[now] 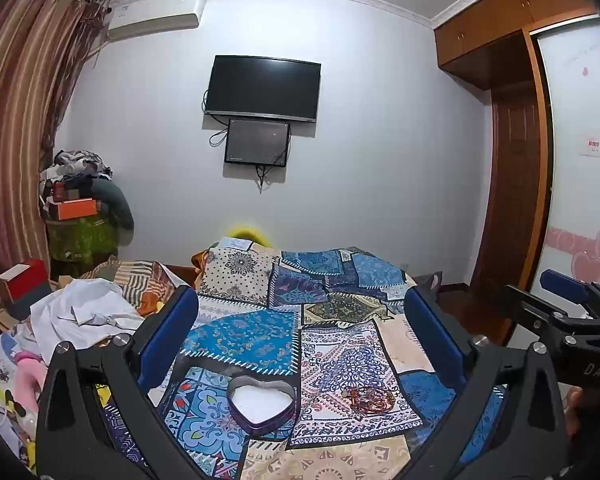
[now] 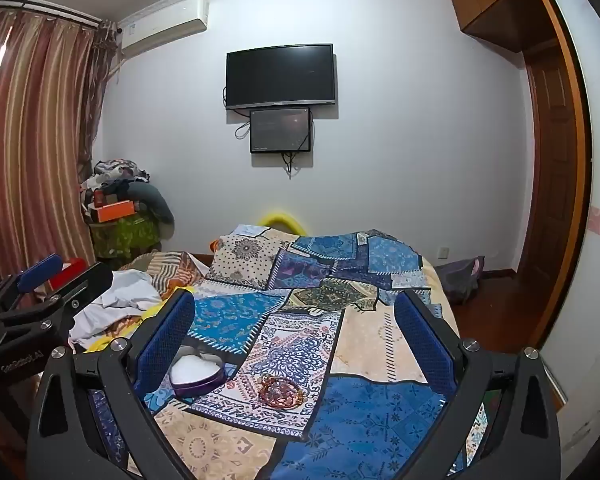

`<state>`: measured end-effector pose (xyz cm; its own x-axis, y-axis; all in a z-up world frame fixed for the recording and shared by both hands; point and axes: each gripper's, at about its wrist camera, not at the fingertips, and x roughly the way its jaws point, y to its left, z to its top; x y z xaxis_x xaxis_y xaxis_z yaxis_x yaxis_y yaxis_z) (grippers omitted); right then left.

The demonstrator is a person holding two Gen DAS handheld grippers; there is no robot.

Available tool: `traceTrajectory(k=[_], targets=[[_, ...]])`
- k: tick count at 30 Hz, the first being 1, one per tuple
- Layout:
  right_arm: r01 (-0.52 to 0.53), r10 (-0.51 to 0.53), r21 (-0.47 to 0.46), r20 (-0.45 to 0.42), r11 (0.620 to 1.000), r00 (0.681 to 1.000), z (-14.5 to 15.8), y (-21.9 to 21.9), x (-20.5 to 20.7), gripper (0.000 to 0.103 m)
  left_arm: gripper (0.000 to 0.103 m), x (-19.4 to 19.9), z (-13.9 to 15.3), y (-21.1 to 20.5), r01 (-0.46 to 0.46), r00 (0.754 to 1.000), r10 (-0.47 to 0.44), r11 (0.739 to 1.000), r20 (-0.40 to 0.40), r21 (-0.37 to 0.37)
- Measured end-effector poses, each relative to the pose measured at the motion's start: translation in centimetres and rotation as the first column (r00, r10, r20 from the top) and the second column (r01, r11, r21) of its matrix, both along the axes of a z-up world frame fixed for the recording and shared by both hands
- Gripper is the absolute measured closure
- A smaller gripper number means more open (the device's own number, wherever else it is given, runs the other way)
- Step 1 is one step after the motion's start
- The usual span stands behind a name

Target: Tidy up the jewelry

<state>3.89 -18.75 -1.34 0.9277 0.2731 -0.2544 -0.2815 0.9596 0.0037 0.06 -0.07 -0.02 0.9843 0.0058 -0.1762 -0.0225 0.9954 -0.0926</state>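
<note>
Bedroom, patchwork-quilted bed (image 1: 340, 320) below both tools.
Left tool (image 1: 300, 320) and right tool (image 2: 296, 320) gape wide, empty. Purple heart-shaped tin (image 1: 261, 403), white inside, sits near a reddish jewelry tangle (image 1: 367, 397), too blurred to identify; beyond, a wall-mounted black television (image 1: 263, 88).

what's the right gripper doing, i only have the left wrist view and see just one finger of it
Observer: The right gripper is open, fingers wide apart, nothing between them.
Operator: is it lined up with the jewelry
Observer: In the right wrist view the jewelry pile lies on the quilt between its fingers, slightly left of centre, with nothing touching it.
Operator: and the heart tin
Observer: There the heart tin sits left of the pile, partly hidden behind the gripper's left-hand finger.
</note>
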Motion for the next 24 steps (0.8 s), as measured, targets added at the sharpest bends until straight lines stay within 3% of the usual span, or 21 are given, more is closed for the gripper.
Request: traceTrajectory(k=[24], targets=[[-0.001, 0.001, -0.005, 0.002, 1.000, 1.000, 0.1, 0.2, -0.1, 0.004, 0.000, 0.7, -0.7, 1.0, 0.000, 1.000, -0.001, 0.999, -0.027, -0.040]])
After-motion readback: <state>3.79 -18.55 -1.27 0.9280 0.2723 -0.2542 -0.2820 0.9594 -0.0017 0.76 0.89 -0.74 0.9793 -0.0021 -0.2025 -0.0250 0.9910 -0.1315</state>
